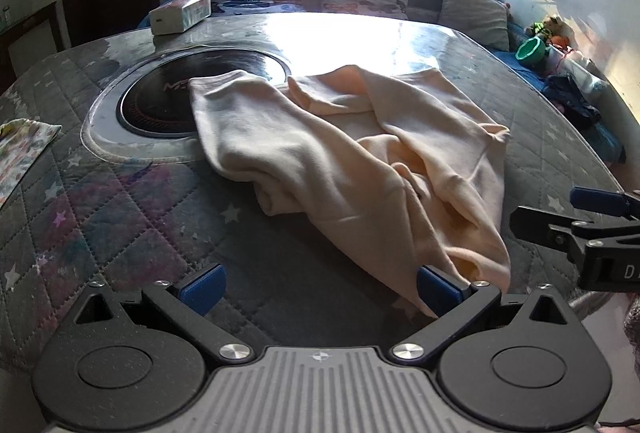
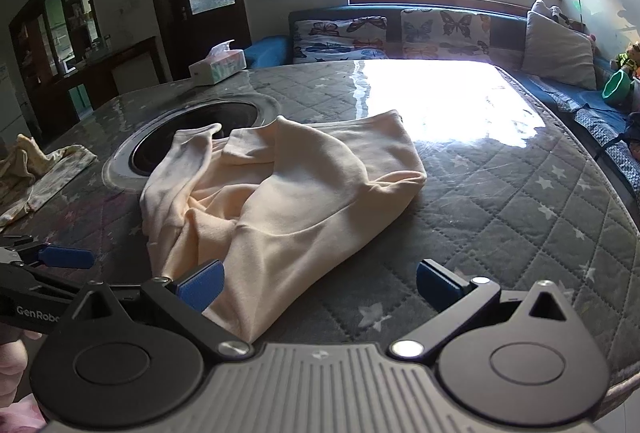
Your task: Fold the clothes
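So I've got the peach garment (image 1: pixel 352 161) lying crumpled mid-table (image 1: pixel 120 217), partly over the round black cooktop (image 1: pixel 160 105). My left gripper (image 1: pixel 320 291) and right gripper (image 2: pixel 318 287) both sit at its near edge, fingers spread wide, holding nothing.

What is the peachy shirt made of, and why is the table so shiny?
The peach garment looks like soft knit cotton: matte, with limp, rounded folds. The table shows a quilted star-print cloth, seemingly under a clear glossy sheet, maybe plastic or glass, since window light glares off it.
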The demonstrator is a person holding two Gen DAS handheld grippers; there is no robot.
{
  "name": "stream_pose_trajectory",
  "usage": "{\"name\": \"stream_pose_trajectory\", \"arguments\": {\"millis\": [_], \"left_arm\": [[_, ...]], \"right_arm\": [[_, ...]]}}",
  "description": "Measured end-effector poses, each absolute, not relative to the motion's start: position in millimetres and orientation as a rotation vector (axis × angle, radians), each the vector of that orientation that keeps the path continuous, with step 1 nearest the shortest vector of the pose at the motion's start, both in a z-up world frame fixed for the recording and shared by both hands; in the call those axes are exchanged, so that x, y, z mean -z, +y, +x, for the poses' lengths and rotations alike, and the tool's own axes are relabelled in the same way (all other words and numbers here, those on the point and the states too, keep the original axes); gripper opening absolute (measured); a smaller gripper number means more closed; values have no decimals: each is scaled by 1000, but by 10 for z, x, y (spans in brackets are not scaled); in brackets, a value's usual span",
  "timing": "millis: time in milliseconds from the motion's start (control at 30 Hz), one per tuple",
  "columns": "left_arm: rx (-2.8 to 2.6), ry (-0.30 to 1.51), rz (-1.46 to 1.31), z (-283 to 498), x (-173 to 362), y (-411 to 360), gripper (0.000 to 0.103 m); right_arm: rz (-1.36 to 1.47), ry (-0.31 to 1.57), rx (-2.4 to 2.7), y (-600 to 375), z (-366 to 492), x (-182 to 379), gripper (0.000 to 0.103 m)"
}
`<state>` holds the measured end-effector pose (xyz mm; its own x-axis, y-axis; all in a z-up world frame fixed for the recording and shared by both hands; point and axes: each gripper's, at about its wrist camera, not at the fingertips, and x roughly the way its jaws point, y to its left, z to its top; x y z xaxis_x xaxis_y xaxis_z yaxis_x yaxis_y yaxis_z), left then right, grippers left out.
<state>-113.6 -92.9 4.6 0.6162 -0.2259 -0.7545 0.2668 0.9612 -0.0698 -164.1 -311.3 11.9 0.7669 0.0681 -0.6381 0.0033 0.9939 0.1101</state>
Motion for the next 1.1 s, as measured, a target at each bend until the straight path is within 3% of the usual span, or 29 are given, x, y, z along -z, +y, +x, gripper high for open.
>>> {"name": "stream_pose_trajectory", "arguments": {"millis": [1100], "left_arm": [[313,890,124,-1294,45,-1118,103]], "right_arm": [[89,691,-73,-2962,-1757,-109,103]]}}
